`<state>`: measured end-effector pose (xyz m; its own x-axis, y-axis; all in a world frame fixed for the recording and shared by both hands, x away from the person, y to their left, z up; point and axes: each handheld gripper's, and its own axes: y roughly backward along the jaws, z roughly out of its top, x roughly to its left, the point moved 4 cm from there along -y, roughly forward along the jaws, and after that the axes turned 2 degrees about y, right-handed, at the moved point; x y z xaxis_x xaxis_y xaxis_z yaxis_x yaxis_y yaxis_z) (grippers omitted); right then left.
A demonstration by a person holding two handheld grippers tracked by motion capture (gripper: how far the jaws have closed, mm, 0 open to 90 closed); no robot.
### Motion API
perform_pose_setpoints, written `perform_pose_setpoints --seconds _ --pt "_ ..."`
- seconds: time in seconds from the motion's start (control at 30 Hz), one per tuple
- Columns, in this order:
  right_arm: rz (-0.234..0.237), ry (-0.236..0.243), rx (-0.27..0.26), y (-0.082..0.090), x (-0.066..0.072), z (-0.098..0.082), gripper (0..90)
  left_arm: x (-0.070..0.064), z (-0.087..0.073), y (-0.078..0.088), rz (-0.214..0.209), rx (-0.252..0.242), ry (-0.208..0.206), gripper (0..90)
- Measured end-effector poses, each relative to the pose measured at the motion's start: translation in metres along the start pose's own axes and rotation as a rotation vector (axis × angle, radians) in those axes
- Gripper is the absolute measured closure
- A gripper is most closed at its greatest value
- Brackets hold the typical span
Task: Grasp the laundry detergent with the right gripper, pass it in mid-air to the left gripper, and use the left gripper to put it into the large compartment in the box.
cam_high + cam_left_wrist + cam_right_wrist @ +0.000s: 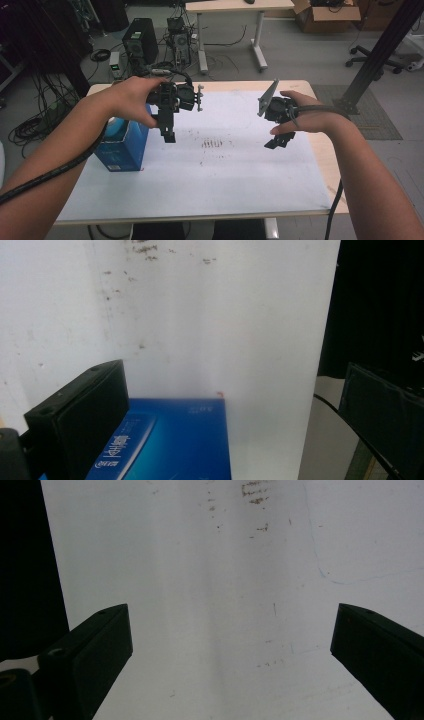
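Note:
A blue box (122, 146) with a light blue top stands on the white sheet (225, 170) at the table's left side. My left gripper (169, 132) hangs above the sheet just right of the box, pointing down. In the left gripper view its jaws stand wide apart, the left gripper (230, 375) open, with the blue box (175, 440) low between them and nothing held. My right gripper (279, 141) is held over the right part of the sheet. In the right gripper view the right gripper (232, 612) is open over the bare white sheet (200, 580).
Dark smudges (215, 144) mark the middle of the sheet. Beyond the table's far edge, a computer tower (140, 42) and cables lie on the floor. Farther back are a desk (235, 6) and a cardboard box (325, 15). A black slanted post (380, 50) rises at the right.

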<state>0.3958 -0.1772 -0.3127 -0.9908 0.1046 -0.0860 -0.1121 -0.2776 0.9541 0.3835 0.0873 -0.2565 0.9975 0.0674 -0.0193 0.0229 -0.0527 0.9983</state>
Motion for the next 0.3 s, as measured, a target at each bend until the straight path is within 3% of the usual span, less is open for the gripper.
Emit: perform_pose_setpoints --seconds 0.3 --pt "-0.004 0.002 -0.009 -0.0014 0.0019 0.0019 3.1 -0.0015 -0.0006 -0.0003 0.000 -0.018 0.007 0.2"
